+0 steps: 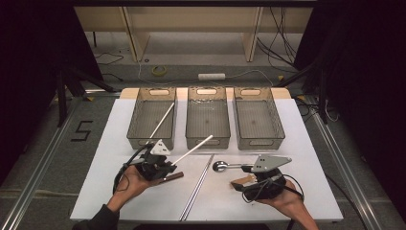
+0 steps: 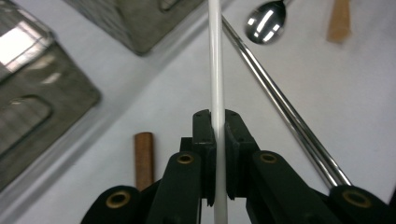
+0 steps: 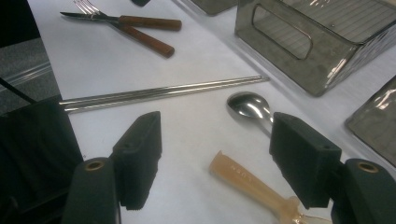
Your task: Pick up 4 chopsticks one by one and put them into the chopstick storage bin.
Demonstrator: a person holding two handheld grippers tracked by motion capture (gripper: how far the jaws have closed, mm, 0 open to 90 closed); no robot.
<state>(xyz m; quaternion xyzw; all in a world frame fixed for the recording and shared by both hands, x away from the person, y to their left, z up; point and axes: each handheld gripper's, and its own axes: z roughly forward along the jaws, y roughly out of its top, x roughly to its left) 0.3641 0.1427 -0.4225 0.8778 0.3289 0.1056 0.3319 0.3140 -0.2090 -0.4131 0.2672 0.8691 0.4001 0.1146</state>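
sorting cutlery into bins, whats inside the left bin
One white chopstick lies slanted in the left bin, its far end propped on the right wall. Nothing else shows through the clear walls; the left gripper covers none of the bin.

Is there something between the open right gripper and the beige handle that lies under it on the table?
Nothing visible stands in the way. The right gripper has its jaws open, and the beige handle lies bare on the white table between them. The spoon lies just beyond, clear of the handle.
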